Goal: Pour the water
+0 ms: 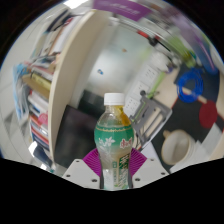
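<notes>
The hand-held gripper (115, 166) is clamped on a capped bottle (114, 140) with a green label, both purple pads (93, 160) pressing its sides; the bottle stands upright between the fingers (white cap on). Beyond it to the right sits a pale cup (176, 146) on the dark desk (75, 140), apart from the bottle. Shelves (40, 105) of books line the left side.

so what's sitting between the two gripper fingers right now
In the gripper view, a green-labelled bottle with a white cap stands upright between the fingers. The pink pads flank its lower half, apparently pressing on it.
</notes>
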`<state>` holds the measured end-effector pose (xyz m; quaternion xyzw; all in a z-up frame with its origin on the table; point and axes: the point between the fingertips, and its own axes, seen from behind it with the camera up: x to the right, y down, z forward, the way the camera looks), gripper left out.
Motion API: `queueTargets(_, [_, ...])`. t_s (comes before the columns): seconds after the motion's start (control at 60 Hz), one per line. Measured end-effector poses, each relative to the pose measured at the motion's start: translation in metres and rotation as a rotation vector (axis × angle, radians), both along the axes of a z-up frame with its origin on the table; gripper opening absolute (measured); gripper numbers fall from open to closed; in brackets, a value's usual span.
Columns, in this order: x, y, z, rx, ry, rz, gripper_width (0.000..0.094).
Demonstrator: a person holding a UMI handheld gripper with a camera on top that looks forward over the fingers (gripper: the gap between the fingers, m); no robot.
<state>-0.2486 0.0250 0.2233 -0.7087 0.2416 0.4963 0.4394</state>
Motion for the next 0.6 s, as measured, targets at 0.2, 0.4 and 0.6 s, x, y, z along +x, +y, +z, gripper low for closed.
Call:
queueTargets(0.2, [0.086,0.018,0.053,0.345,-0.755,-0.113,0.0321])
queueTargets(0.4, [0.172,0.04,0.026,0.404,-1.046,-0.235,0.0334])
queueTargets(0.6, [0.2,0.061,-0.055,0.375,-1.054,-0.166,0.0334])
